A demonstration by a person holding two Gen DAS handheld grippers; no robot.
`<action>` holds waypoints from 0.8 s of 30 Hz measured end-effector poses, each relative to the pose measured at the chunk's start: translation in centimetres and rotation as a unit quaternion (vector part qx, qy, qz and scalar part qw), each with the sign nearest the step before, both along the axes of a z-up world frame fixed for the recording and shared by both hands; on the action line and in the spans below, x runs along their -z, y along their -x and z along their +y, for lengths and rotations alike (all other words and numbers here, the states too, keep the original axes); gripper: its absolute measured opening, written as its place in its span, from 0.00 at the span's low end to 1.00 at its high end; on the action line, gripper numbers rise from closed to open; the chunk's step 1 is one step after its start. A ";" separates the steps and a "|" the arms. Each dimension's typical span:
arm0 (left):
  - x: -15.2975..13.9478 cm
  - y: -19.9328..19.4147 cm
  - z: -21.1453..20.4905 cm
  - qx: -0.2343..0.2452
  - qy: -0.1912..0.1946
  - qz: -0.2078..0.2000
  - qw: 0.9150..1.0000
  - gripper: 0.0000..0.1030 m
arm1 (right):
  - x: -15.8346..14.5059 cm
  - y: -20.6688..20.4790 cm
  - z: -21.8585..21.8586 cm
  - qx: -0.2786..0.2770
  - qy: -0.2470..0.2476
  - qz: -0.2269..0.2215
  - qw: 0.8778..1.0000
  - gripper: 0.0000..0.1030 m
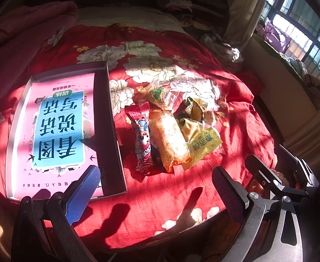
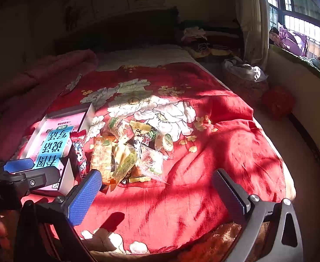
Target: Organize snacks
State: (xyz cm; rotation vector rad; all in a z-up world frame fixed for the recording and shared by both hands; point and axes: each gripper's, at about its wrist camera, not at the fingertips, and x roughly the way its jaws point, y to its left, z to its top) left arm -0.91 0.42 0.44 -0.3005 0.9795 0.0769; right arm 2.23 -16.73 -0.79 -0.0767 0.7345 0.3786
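A pile of wrapped snacks lies on the red flowered bedspread: a red cartoon packet, an orange packet, a yellow packet and several small wrapped ones. To their left sits a shallow box with a pink-and-blue book inside. My left gripper hangs open just in front of the pile, holding nothing. In the right wrist view the same pile and box lie ahead, and my right gripper is open and empty. The left gripper shows at the far left.
A rumpled pink blanket lies at the bed's left side. Pillows and clothes sit at the head of the bed. The bed's right edge drops to the floor below a window sill with a red bundle beside it.
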 end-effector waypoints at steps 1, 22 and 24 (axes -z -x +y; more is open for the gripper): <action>0.0 0.0 0.0 0.000 0.000 0.000 1.000 1.00 | 0.0 0.0 0.0 0.000 0.000 0.000 1.000 1.00; 0.8 -0.5 0.3 -0.001 0.005 0.013 1.000 1.00 | 0.4 -0.5 0.2 0.001 0.000 0.009 1.000 1.00; 1.1 -0.7 0.5 0.000 0.010 0.017 1.000 1.00 | 0.6 -0.6 0.2 0.001 -0.001 0.011 1.000 1.00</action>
